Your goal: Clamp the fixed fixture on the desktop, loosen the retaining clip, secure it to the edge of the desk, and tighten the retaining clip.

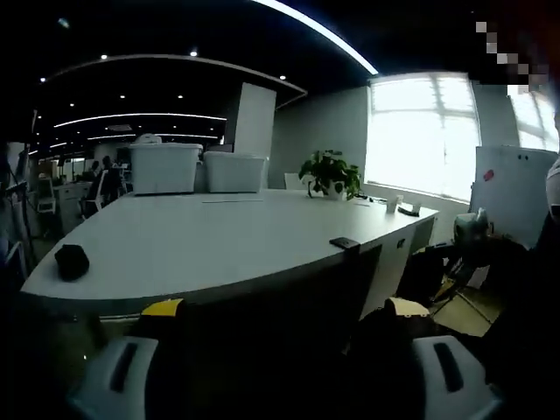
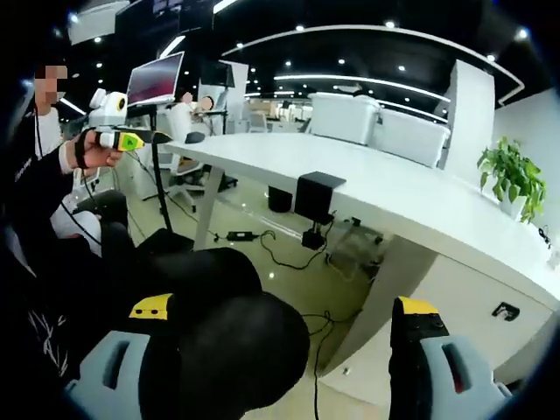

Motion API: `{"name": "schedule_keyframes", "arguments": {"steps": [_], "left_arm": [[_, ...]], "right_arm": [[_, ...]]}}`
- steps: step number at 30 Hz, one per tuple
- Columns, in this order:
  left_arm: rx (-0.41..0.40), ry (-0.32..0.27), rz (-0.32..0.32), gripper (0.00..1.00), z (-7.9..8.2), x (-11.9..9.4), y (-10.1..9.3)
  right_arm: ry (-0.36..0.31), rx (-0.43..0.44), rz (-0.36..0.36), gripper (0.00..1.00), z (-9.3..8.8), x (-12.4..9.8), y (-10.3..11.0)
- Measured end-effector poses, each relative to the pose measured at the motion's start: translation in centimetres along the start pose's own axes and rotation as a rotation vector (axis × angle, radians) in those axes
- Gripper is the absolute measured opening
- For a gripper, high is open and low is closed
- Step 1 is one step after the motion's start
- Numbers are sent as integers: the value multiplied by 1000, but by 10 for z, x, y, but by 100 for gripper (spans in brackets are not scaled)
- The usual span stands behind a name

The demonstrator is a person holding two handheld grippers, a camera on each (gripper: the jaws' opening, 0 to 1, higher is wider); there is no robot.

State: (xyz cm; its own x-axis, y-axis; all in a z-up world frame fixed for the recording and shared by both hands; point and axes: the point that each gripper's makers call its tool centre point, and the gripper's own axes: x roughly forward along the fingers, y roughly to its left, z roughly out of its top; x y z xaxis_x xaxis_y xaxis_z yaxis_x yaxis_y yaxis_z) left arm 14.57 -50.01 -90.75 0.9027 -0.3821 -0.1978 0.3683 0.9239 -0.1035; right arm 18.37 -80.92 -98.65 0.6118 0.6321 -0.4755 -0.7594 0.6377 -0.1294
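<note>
A black fixture (image 2: 317, 194) sits at the near edge of the long white desk (image 2: 420, 188), with a part hanging below the edge. In the left gripper view a small black block (image 1: 72, 261) rests on the desk (image 1: 219, 236) near its left corner; I cannot tell whether it is the same fixture. My left gripper (image 1: 284, 308) stands open, short of the desk edge, its yellow-tipped jaws wide apart. My right gripper (image 2: 282, 308) is also open, low and well away from the fixture. Neither gripper holds anything.
Two white bins (image 1: 166, 166) and a potted plant (image 1: 331, 173) stand at the desk's far end. A small black clip (image 1: 344, 243) sits on the near edge. Dark rounded chair shapes (image 2: 223, 337) crowd the jaws. A person (image 2: 39, 175) at left holds a white device (image 2: 112, 118). Cables lie on the floor (image 2: 289, 258).
</note>
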Motion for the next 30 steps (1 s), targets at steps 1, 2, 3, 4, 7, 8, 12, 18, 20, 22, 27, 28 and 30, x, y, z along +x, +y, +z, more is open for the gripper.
{"name": "schedule_keyframes", "arguments": {"steps": [1, 2, 3, 4, 7, 8, 12, 18, 20, 22, 27, 28, 30], "left_arm": [[1, 13, 16, 95, -1, -4, 1], [6, 18, 24, 95, 0, -8, 1], [8, 19, 29, 95, 2, -12, 2], [6, 25, 41, 95, 3, -16, 4], [-9, 29, 84, 95, 10, -30, 16], [-8, 31, 91, 95, 11, -35, 19], [-2, 56, 140, 95, 9, -54, 34], [-29, 80, 228, 94, 9, -90, 57], [-11, 99, 234, 94, 9, -95, 57], [8, 125, 224, 92, 9, -96, 55], [27, 152, 199, 91, 11, -94, 48], [29, 152, 197, 91, 13, -94, 48], [33, 148, 199, 91, 16, -95, 50]], "right_arm": [[5, 4, -4, 97, -1, -5, 0], [4, 11, -12, 97, 0, -11, -2], [2, 27, -24, 97, 1, -16, -4], [-2, 51, -40, 97, 2, -21, -8], [-8, 82, -71, 97, 5, -36, -17], [-11, 88, -87, 97, 7, -41, -21], [-18, 103, -150, 97, 13, -71, -35], [-26, 134, -264, 97, 19, -122, -59], [-17, 132, -283, 97, 19, -132, -61], [-18, 133, -303, 97, 21, -141, -62], [-20, 144, -333, 97, 20, -155, -63], [-23, 150, -343, 97, 19, -156, -64], [-12, 159, -360, 94, 15, -158, -68]]}}
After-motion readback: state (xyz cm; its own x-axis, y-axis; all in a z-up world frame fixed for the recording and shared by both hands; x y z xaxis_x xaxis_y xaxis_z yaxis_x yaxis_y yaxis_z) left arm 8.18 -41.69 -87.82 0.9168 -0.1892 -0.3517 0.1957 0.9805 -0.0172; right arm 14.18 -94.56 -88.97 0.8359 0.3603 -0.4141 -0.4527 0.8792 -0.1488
